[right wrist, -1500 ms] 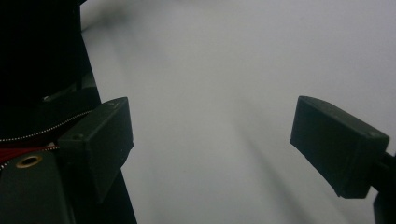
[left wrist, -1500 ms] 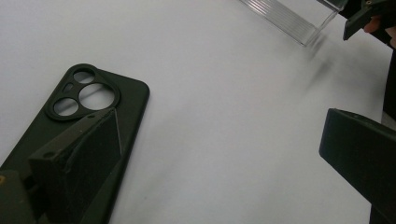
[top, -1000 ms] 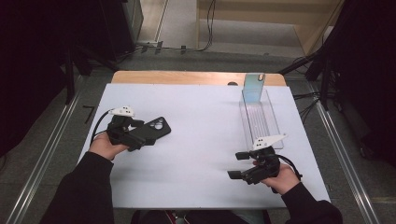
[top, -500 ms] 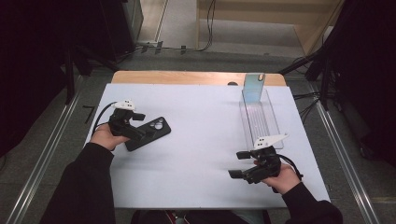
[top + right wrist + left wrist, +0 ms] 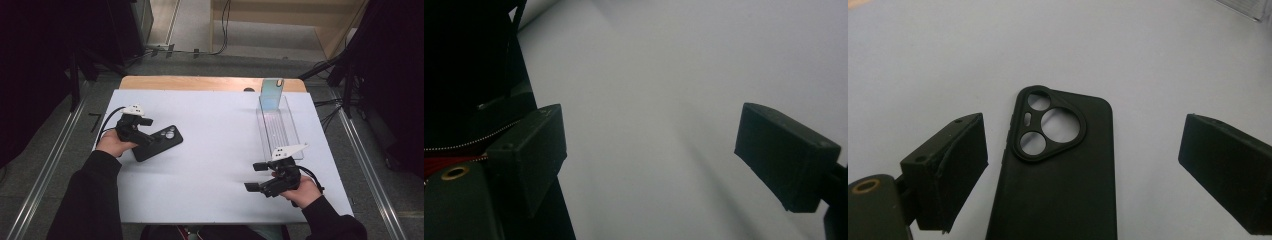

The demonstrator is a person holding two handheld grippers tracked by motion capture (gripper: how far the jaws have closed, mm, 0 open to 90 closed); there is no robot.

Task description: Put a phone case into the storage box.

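Jaws of our left gripper (image 5: 1083, 170) stand apart astride the black phone case (image 5: 1058, 170), lying flat for grasping, while our right gripper (image 5: 649, 160) waits, likewise spread.

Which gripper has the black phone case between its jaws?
The left gripper: the phone case lies between its open jaws. The right gripper has bare table.

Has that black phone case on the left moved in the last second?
No. The phone case lies at the same spot on the white table, as far from the clear tray as before. Only the left gripper pulled back a bit.
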